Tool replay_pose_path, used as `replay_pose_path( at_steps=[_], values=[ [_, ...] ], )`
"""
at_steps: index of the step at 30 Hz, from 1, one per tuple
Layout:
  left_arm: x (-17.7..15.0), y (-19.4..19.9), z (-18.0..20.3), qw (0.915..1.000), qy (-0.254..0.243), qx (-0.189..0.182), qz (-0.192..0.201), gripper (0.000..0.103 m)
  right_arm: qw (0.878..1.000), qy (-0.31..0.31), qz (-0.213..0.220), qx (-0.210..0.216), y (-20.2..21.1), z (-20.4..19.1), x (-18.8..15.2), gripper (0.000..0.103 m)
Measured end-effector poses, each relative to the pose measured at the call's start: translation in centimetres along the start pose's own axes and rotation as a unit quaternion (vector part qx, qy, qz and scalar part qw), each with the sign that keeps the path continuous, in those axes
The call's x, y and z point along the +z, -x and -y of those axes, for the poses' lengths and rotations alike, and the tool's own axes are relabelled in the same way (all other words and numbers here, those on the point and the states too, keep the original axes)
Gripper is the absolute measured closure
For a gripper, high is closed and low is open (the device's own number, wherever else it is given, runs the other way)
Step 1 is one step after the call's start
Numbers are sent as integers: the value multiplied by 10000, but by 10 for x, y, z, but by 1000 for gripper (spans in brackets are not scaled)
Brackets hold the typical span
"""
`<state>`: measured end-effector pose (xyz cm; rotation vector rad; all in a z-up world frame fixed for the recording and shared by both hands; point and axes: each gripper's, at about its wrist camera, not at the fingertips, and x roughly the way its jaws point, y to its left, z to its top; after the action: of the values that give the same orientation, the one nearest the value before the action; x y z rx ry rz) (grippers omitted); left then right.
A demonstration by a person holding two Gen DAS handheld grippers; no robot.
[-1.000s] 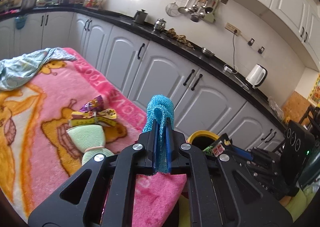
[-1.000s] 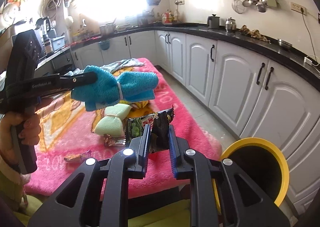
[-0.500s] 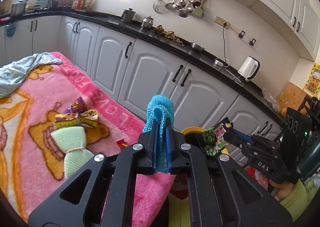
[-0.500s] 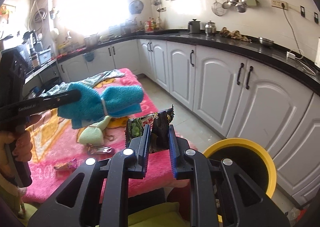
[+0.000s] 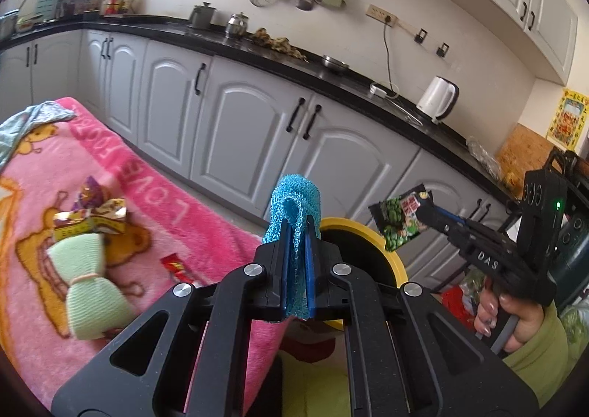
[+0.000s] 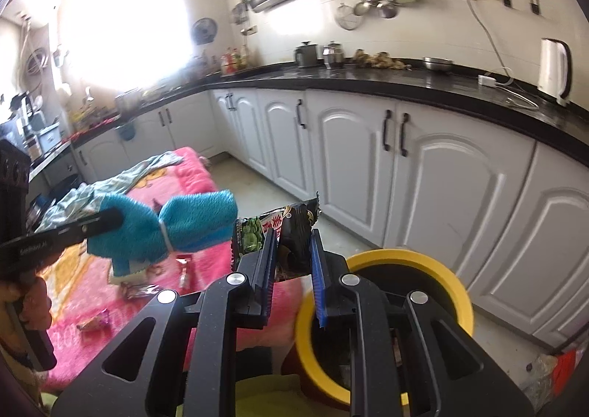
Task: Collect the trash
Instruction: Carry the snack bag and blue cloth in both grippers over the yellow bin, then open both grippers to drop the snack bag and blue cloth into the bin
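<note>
Both grippers were clamped: right gripper (image 6: 292, 255) pinched a snack wrapper (image 6: 291, 229) above the yellow bin (image 6: 456, 292); left gripper (image 5: 297, 262) squeezed a blue cloth (image 5: 294, 203) beside the pink blanket (image 5: 154, 196).

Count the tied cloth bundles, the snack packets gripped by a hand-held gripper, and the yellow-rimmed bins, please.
Tied cloth bundles: 2 (blue bundle, green bundle)
Gripped snack packet: 1
Yellow-rimmed bin: 1
Total: 4
</note>
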<state>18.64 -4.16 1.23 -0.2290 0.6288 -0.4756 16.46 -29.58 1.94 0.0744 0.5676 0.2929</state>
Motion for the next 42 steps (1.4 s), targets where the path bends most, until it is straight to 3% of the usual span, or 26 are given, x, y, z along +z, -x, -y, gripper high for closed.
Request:
replay_pose_path(
  at_steps=[18, 32, 42],
  values=[
    [-16, -84, 61, 9965, -395, -440, -598, 100, 9958, -646, 32, -650, 3, 81, -17, 86],
    [-48, -152, 81, 9908, -447, -543, -1155, 100, 9878, -1087, -440, -1029, -31, 131, -51, 86],
    [-57, -177, 81, 9887, -460, -454, -1351, 97, 9814, -1330, -802, -1125, -54, 149, -73, 83]
  ],
)
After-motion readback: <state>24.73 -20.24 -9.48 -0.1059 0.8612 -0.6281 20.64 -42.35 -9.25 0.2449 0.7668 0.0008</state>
